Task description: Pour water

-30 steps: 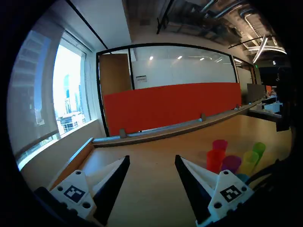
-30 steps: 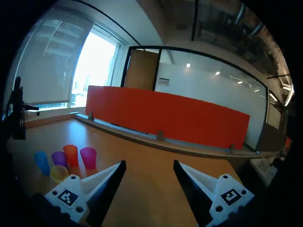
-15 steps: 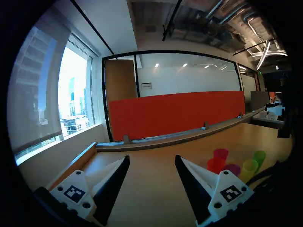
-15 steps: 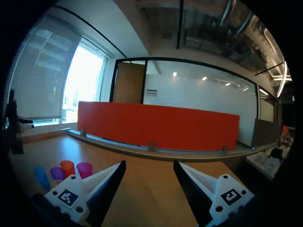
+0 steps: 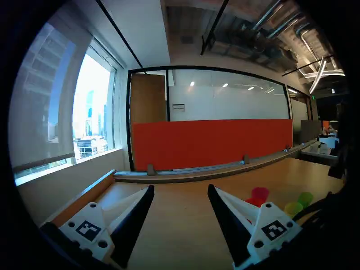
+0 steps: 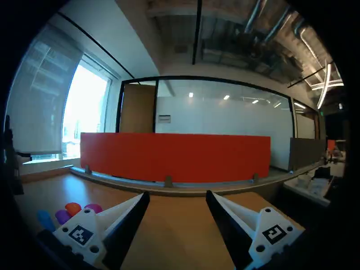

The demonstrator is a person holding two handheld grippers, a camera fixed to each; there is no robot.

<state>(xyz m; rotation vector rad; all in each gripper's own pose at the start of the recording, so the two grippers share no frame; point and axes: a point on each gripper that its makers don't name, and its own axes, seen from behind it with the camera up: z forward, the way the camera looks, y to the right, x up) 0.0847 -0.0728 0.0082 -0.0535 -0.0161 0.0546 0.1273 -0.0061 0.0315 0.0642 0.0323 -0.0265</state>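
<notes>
Left gripper point(image 5: 180, 187), right gripper point(image 6: 177, 193): both spread wide, empty. Plastic cups point(image 5: 260, 193) likely light, thin-walled, tippy; grasp mid-wall, gently.

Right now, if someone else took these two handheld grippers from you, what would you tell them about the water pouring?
Left gripper: fingers open, holding nothing.
Right gripper: the same.
The coloured cups stand clustered on the wooden table, low right in the left gripper view, low left in the right gripper view.
Done: nothing grasped, nothing poured. I cannot tell whether any cup holds water.
Left: grasp a cup and pour.
</notes>
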